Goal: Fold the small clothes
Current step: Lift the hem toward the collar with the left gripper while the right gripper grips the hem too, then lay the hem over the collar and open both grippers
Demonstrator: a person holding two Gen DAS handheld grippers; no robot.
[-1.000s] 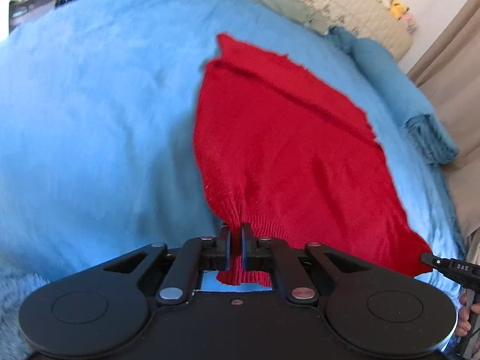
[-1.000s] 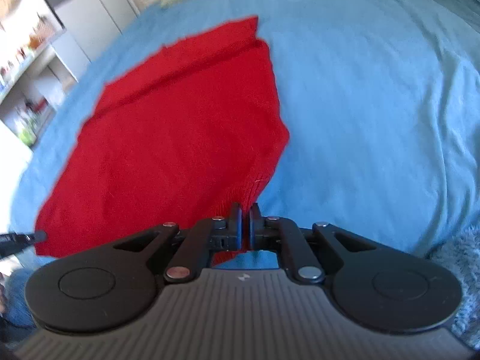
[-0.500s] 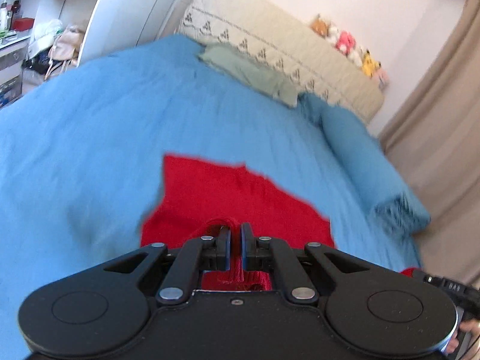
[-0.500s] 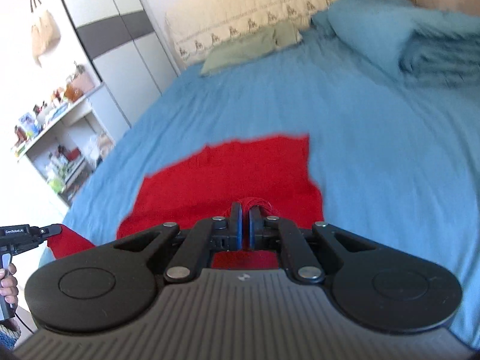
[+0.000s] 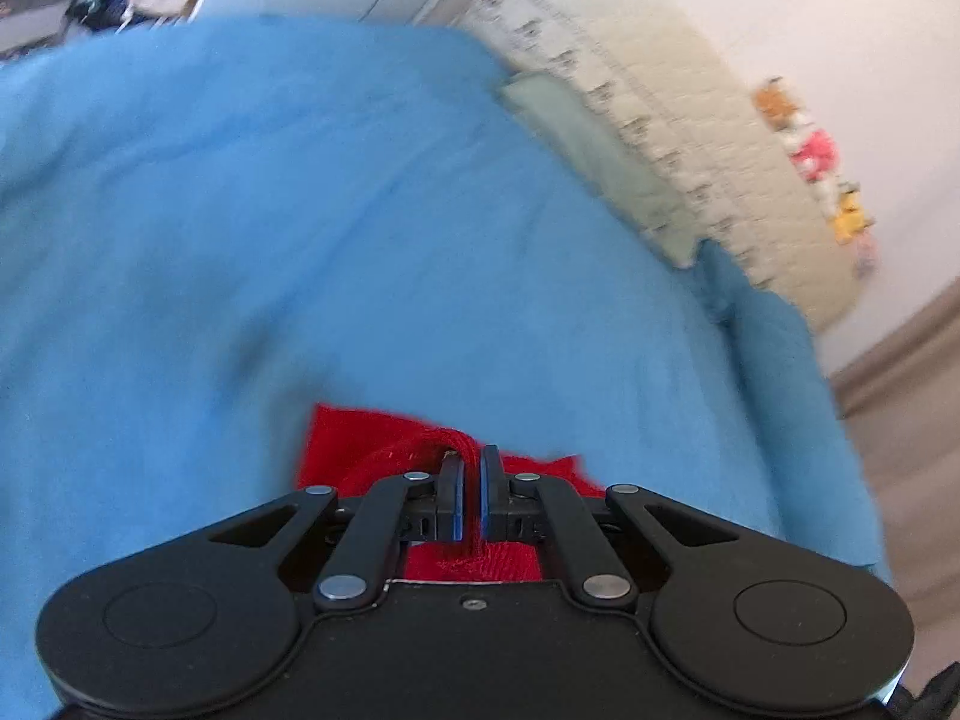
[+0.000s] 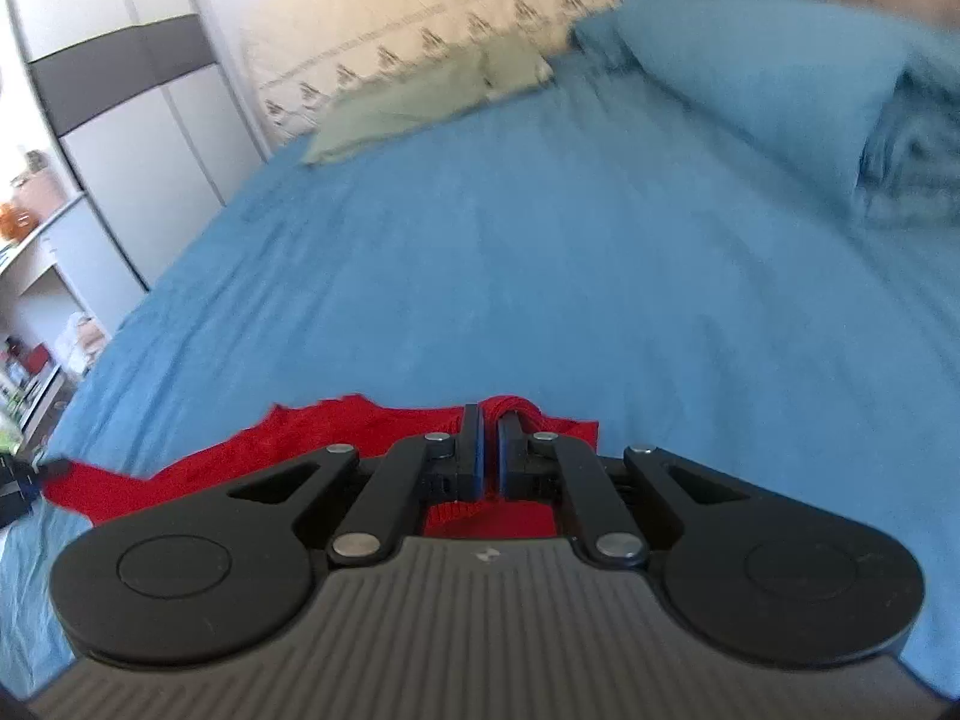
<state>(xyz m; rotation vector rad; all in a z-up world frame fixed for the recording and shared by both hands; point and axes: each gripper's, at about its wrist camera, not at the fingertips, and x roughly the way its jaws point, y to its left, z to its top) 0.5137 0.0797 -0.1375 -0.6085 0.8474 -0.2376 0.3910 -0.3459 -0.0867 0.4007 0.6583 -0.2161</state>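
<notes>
A red knitted garment [image 5: 366,444] lies on the blue bed cover [image 5: 300,228]. My left gripper [image 5: 471,462] is shut on a bunched edge of it, and the cloth shows between and below the fingers. My right gripper [image 6: 491,426] is shut on another edge of the same red garment [image 6: 336,438]. Most of the garment is hidden under both grippers. The left gripper's tip [image 6: 18,480] shows at the far left of the right wrist view, holding the cloth's corner.
A green pillow [image 6: 420,102] and a patterned cream headboard [image 5: 678,138] stand at the far end of the bed. A folded blue blanket [image 6: 810,96] lies at the right. Shelves [image 6: 36,300] and a wardrobe [image 6: 132,108] stand at the left. Plush toys [image 5: 816,150] sit on the headboard.
Both grippers have carried the garment's near edge forward over the rest of it, toward the head of the bed. Far less red cloth shows ahead of them now.
</notes>
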